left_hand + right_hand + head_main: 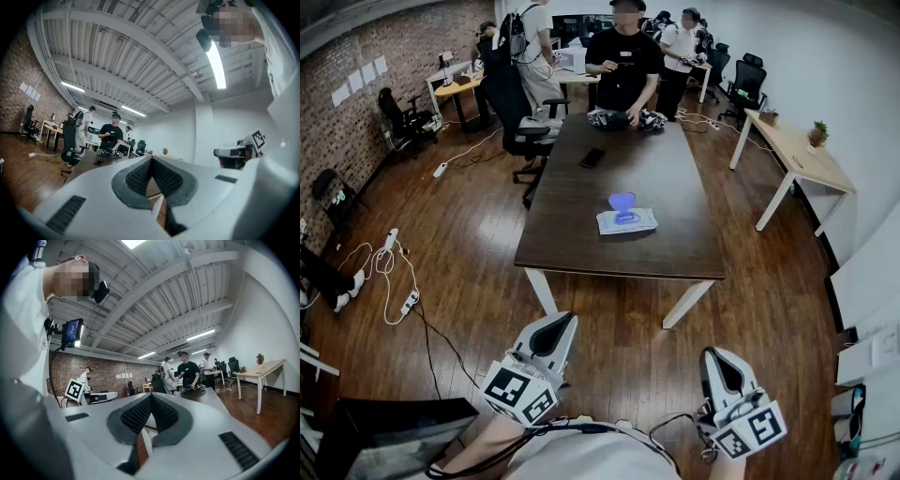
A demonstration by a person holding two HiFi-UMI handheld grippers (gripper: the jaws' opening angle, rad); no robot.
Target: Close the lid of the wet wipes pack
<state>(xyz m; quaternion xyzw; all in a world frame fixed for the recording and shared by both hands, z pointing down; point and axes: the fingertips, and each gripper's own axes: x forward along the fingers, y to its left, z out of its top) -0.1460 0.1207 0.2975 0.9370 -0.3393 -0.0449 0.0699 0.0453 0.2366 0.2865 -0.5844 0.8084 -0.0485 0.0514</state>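
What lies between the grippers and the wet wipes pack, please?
Head view: only wooden floor and bare tabletop lie between the left gripper, right gripper and wet wipes pack.

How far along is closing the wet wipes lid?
Nothing looks done yet: the white wet wipes pack lies flat on the dark wooden table with its blue lid standing open. Nothing is in hand: the left gripper and right gripper are shut, empty and well short of the table. Left: approach, then press the lid down.
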